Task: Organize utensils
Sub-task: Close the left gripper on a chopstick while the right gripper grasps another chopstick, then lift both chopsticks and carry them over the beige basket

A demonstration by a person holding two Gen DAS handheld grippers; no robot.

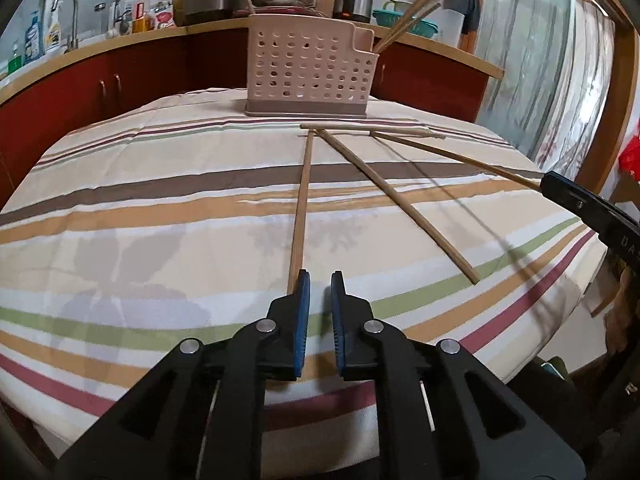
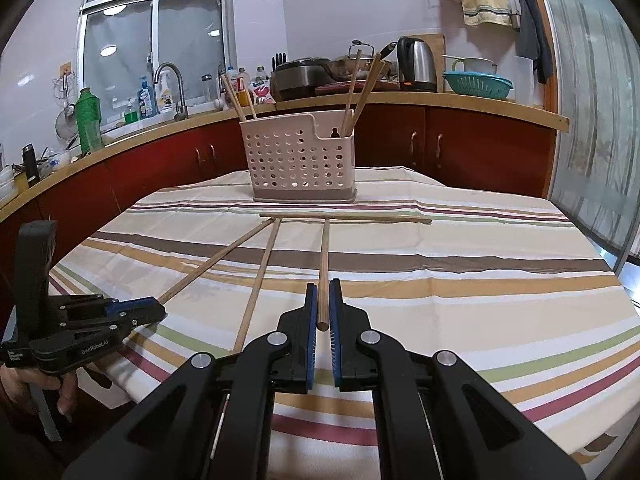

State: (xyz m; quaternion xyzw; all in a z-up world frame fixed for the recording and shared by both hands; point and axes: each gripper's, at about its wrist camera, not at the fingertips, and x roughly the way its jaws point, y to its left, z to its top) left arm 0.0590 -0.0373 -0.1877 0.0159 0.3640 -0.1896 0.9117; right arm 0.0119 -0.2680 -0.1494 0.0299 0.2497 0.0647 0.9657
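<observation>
While the right hand-held gripper (image 2: 323,300) grips a chopstick (image 2: 324,264) and the left hand-held gripper (image 1: 320,292) hangs released, lift level, then tip upright into the holder (image 2: 298,160).

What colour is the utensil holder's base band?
Taupe-brown, under the pale pink perforated utensil holder; clearest in the right wrist view.

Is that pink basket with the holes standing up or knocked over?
Standing upright. The basket sits flat on its darker base on the striped tablecloth, opening upward, with chopsticks sticking up out of it.
</observation>
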